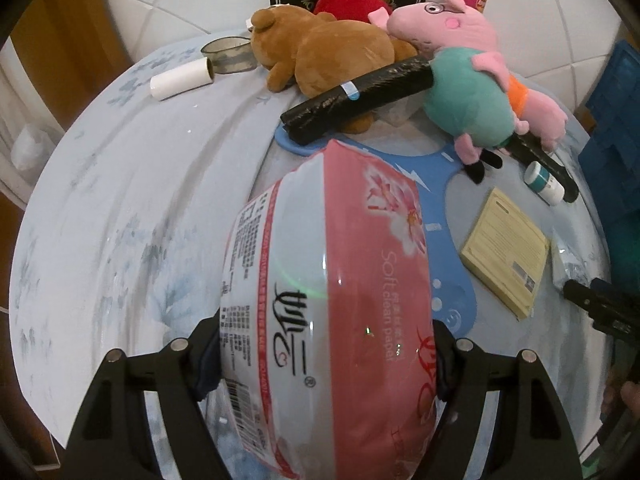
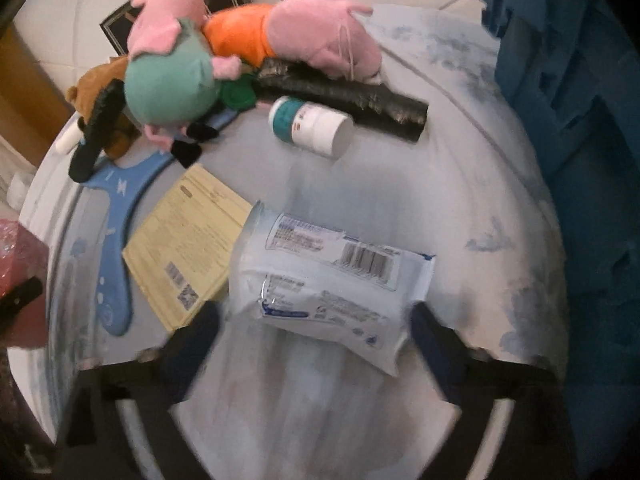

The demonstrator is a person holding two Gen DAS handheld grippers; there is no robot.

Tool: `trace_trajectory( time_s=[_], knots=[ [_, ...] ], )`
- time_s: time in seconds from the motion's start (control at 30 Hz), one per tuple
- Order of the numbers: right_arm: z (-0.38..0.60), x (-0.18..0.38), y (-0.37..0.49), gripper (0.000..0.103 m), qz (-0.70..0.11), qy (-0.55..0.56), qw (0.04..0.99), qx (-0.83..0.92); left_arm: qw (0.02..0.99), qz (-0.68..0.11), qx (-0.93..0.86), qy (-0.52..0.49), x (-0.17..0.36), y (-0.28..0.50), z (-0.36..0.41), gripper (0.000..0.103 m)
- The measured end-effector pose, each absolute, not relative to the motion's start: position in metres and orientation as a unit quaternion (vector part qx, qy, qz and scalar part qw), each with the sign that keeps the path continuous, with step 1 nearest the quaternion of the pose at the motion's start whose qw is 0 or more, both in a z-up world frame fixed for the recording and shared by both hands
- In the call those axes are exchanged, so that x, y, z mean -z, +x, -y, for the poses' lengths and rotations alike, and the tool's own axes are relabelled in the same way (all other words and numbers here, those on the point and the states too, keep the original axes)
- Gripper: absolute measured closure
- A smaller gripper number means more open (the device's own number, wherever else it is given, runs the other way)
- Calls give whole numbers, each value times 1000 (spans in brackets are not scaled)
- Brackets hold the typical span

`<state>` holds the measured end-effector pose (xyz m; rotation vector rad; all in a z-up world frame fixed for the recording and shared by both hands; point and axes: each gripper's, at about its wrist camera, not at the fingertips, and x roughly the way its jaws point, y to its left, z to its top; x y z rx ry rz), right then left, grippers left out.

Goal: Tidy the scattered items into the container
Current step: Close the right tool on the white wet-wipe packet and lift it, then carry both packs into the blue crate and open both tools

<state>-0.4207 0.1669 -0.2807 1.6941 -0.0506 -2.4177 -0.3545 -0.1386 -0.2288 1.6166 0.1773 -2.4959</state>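
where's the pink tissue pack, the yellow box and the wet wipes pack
pink tissue pack (image 1: 352, 304), left wrist view, red front panel
yellow box (image 2: 188, 244), right wrist view, printed top face
wet wipes pack (image 2: 332, 284), right wrist view, middle of wrapper

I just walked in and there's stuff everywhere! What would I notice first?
Probably the big pink-and-white plastic pack of tissue paper, clamped in the left claw right up close. Behind it, a pile of soft toys: a pink plush pig in a teal shirt leaning against a brown teddy bear, with a long black wrapped roll lying across them. The open right claw hovers at a white-and-blue wet-wipes packet.
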Motion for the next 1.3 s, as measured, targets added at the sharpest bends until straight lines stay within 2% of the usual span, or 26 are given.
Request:
trace_trajectory(
  time_s=[0.27, 0.3, 0.33, 0.37, 0.43, 0.67, 0.8, 1.13, 1.3],
  knots=[
    [-164, 299, -434, 1, -18, 559, 62, 827, 96, -64, 839, 532, 219, -333, 121, 26],
    [-161, 299, -433, 13, -32, 559, 62, 826, 97, -64, 840, 530, 217, -331, 120, 26],
    [-159, 294, -430, 38, -50, 550, 58, 832, 99, -65, 841, 528, 215, -328, 119, 26],
    [-161, 291, -428, 50, -41, 549, 64, 832, 98, -68, 843, 525, 211, -323, 118, 26],
    [-164, 285, -424, 55, -28, 550, 71, 832, 92, -66, 847, 520, 205, -316, 116, 26],
    [-172, 276, -388, 56, 17, 557, 76, 827, 66, -61, 858, 505, 188, -289, 116, 26],
    [-159, 248, -356, 55, 15, 535, 103, 839, 55, -57, 863, 500, 180, -273, 119, 26],
    [-135, 121, -287, 55, 18, 436, 150, 887, 9, -36, 895, 444, 121, -235, 108, 26],
    [-155, 56, -264, 55, 22, 386, 139, 912, -28, -26, 915, 401, 74, -230, 77, 26]
  ],
)
